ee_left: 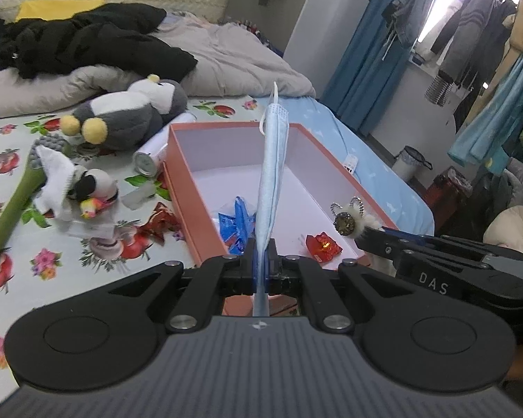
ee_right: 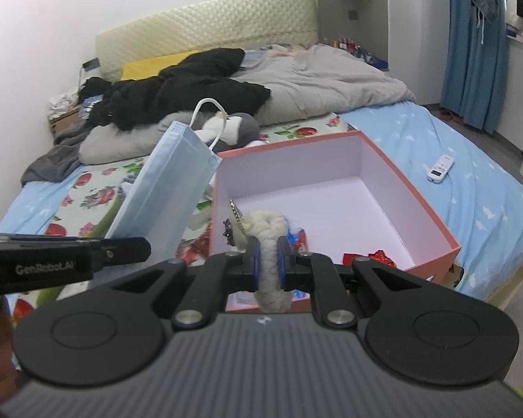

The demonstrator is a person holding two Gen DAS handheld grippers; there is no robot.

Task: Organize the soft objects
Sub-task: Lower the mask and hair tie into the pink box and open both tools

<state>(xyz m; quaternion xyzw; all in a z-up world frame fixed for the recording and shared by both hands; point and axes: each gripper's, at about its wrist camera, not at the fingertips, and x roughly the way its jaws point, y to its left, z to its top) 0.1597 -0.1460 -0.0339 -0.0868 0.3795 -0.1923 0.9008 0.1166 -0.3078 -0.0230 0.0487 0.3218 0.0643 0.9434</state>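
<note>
My left gripper point(ee_left: 261, 261) is shut on a light blue face mask point(ee_left: 272, 160), which stands edge-on above the near end of an open orange box point(ee_left: 177, 174) with a white inside. My right gripper point(ee_right: 269, 261) is shut on a white fluffy braided ring point(ee_right: 270, 244) with a jewelled charm point(ee_right: 237, 216), held over the box's point(ee_right: 418, 209) near left corner. The mask point(ee_right: 167, 181) hangs flat to the left of the box, and its ear loop sticks up. A blue wrapper point(ee_left: 237, 223) and a red candy point(ee_left: 322, 245) lie in the box.
The box sits on a bed with a floral sheet point(ee_left: 52, 244). Left of it lie a grey penguin plush point(ee_left: 132, 118), a small plush point(ee_left: 87, 188), a can point(ee_left: 150, 160) and red wrappers point(ee_left: 160, 223). A white remote point(ee_right: 439, 169) lies on the blue sheet at the right. Grey bedding and black clothes are piled behind.
</note>
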